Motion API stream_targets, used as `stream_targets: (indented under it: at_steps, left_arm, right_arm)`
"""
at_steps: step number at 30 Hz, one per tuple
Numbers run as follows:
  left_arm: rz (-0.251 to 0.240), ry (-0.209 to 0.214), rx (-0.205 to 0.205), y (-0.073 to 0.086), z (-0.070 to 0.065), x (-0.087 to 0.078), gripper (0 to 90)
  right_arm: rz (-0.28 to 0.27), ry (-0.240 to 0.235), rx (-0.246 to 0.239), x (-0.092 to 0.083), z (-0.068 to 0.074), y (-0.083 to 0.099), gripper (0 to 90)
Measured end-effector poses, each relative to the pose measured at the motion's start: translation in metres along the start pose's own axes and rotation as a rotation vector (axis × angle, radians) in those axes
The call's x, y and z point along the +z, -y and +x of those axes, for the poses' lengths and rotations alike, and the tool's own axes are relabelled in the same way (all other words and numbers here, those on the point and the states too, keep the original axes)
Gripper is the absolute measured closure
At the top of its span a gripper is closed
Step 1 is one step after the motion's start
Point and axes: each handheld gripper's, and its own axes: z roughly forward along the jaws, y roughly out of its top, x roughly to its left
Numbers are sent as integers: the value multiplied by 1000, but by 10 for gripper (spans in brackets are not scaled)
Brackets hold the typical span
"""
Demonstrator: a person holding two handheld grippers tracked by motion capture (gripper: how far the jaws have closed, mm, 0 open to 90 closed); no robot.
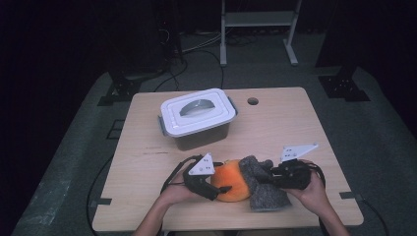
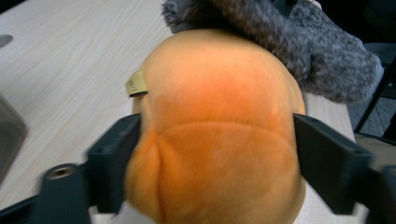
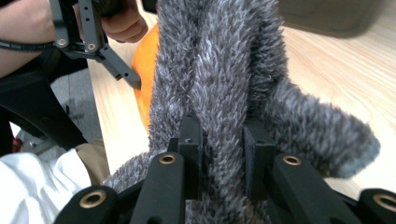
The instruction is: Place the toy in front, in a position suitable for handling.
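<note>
Black jaws of the left gripper (image 2: 212, 172) stand wide on both flanks of the orange plush ball (image 2: 219, 135); in the left gripper view each jaw lies against the plush, one on each side of its lower half, so I judge it holds the ball across its width, though how firmly I cannot tell. From this gripper the ball lies straight ahead, and beyond the ball, touching its far top, comes the grey fuzzy cloth (image 2: 299, 51). The right gripper (image 3: 219, 140) has its jaws drawn narrow on a fold of this same cloth, pinching it between them. In the high view, the ball (image 1: 231, 179) sits near the front edge of the table (image 1: 275, 123), between the two hands, with the cloth (image 1: 263, 184) draped over its right side. So the cloth runs from the right gripper (image 1: 268, 173) toward the left gripper (image 1: 216, 189), and a pull to separate them should probably go rightward. A white-lidded box (image 1: 196, 115) stands well apart, farther back.
</note>
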Motion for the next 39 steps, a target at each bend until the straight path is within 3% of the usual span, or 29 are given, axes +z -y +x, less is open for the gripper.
stream_targets:
  at_steps: [2,4,7,10,12,14,16,19,22,24,25,29,34,39]
  left_arm:
    - [13,16,-18,-2,1,1,101]
    - [3,31,-54,-2,3,1,94]
    - [-1,6,-73,-2,1,5,92]
    - [-37,-62,5,-6,-6,4,240]
    - [-64,-103,77,-9,-11,4,268]
    - [-69,-111,123,-9,-14,4,267]
    - [-59,-77,95,-7,-11,6,218]
    - [-46,-21,12,-7,-4,4,112]
    - [-58,-10,-24,-7,-2,3,92]
    - [-48,-25,-13,-6,-4,5,115]
    - [-37,-43,23,-6,-6,5,170]
    - [-14,-43,63,-6,-6,1,259]
    - [-23,-25,55,2,0,-3,275]
    - [-38,5,18,9,8,-8,271]
  right_arm:
    - [27,-6,-38,5,4,-1,714]
    - [66,-22,-55,10,7,0,709]
    - [59,-17,-63,8,10,-2,716]
    - [27,17,-71,3,12,-7,730]
    - [2,24,-66,0,12,-9,732]
    - [-10,28,-65,-2,11,-10,733]
    - [1,27,-61,0,12,-9,735]
    - [22,15,-63,7,13,-6,736]
    - [29,3,-69,12,16,-6,734]
    - [32,-2,-73,13,17,-7,733]
    - [31,-1,-73,13,17,-6,733]
    - [30,4,-70,12,15,-4,737]
    - [35,-5,-38,11,4,1,741]
    - [73,31,0,11,-10,9,743]
